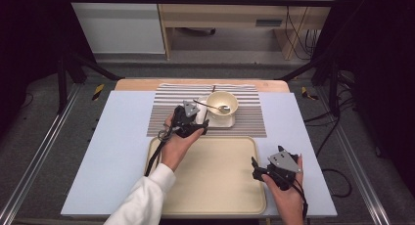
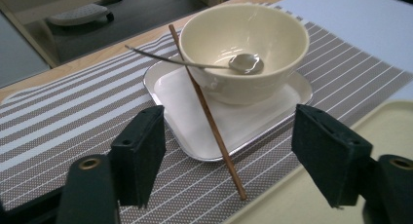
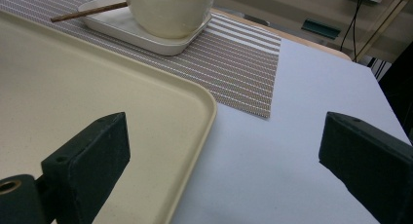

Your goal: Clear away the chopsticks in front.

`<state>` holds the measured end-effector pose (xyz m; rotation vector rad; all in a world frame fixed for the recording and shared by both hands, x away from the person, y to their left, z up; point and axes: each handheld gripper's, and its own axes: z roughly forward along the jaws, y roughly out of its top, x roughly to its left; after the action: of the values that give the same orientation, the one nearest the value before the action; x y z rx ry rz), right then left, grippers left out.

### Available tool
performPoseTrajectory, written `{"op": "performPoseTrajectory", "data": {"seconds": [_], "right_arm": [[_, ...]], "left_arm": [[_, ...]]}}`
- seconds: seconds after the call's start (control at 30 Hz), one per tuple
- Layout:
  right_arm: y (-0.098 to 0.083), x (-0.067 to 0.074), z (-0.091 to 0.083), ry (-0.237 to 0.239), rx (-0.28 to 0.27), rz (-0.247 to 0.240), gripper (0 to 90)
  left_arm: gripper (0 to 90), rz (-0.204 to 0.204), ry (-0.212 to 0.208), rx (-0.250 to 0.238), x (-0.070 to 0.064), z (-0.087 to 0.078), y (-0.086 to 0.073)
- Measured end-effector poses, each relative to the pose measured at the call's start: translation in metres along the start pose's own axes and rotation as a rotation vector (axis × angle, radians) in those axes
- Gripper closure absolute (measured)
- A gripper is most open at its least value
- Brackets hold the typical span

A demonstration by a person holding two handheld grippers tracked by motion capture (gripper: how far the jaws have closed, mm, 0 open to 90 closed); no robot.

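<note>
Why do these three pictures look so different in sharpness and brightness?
High view: dark around the edges, the lit table soft and small. Left gripper view: the bowl is fairly sharp, with glare on the spoon; the near jaws blur. Right gripper view: the tray is evenly lit, the jaws dark and soft.

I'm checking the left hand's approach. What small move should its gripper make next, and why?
Probably ease the left gripper forward and down over the chopstick: its jaws stand open with nothing between them, and the stick lies just ahead, leaning across the plate onto the mat.
</note>
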<state>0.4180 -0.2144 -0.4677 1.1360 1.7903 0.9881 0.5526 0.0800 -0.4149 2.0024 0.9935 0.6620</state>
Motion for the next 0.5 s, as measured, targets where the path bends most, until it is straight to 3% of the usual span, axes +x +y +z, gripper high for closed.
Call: {"op": "performPoseTrajectory", "data": {"seconds": [0.17,0.3,0.43,0.5], "right_arm": [[0.000,0.000,-0.001,0.000,-0.003,0.000,4.7],[0.000,-0.001,-0.001,0.001,-0.004,0.002,4.8],[0.001,0.000,-0.001,0.003,-0.003,0.002,4.8],[0.001,0.000,-0.001,0.002,-0.004,-0.001,4.8]], "left_arm": [[40.9,-0.031,-0.027,0.019,0.002,0.012,-0.002],[46.1,-0.017,-0.009,0.035,-0.002,0.022,-0.002],[52.7,-0.073,-0.012,0.056,-0.003,0.034,-0.003],[55.3,-0.073,-0.005,0.069,-0.004,0.040,-0.003]]}}
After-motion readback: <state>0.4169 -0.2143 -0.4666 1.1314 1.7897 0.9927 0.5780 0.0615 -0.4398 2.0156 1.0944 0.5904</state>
